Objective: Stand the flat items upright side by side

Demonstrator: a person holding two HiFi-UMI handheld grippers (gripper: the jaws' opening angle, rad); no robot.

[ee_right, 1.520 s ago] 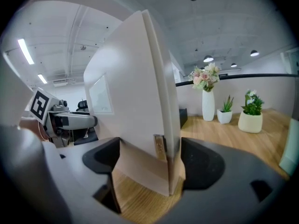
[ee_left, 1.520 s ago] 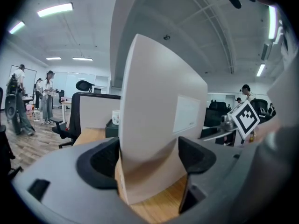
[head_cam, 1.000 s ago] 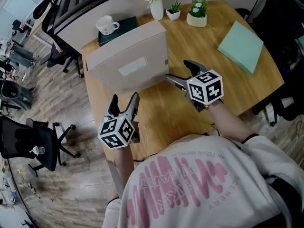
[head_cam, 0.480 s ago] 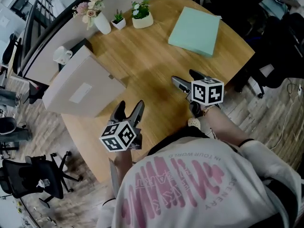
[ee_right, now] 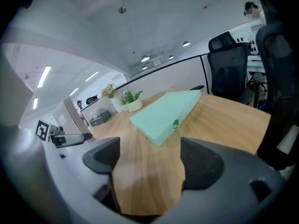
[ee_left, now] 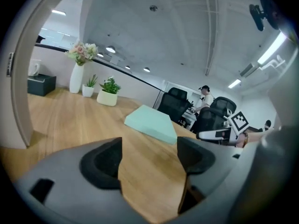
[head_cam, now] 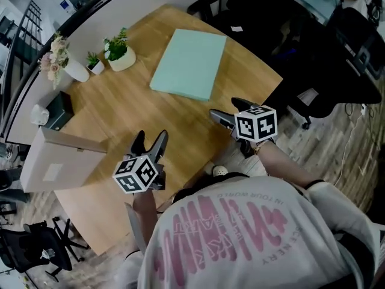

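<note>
A flat mint-green case (head_cam: 187, 64) lies on the wooden table (head_cam: 114, 107), ahead of both grippers. In the left gripper view the case (ee_left: 152, 123) lies beyond the jaws. In the right gripper view the case (ee_right: 163, 113) is closer, just past the open jaws. A beige flat box (head_cam: 54, 161) stands upright at the table's left edge. My left gripper (head_cam: 150, 142) hovers open over the near table with nothing between its jaws. My right gripper (head_cam: 228, 110) is open and empty too, a short way near of the green case.
A vase of flowers (head_cam: 66, 65), two small potted plants (head_cam: 120, 53) and a mug (head_cam: 39, 114) on a dark box stand along the far left edge. Black office chairs (head_cam: 264, 5) crowd the table's right side. The table's near edge runs just under the grippers.
The head view has swung to the right: the green case came to the middle and the beige box slid to the left edge. Both grippers stayed open and empty.
</note>
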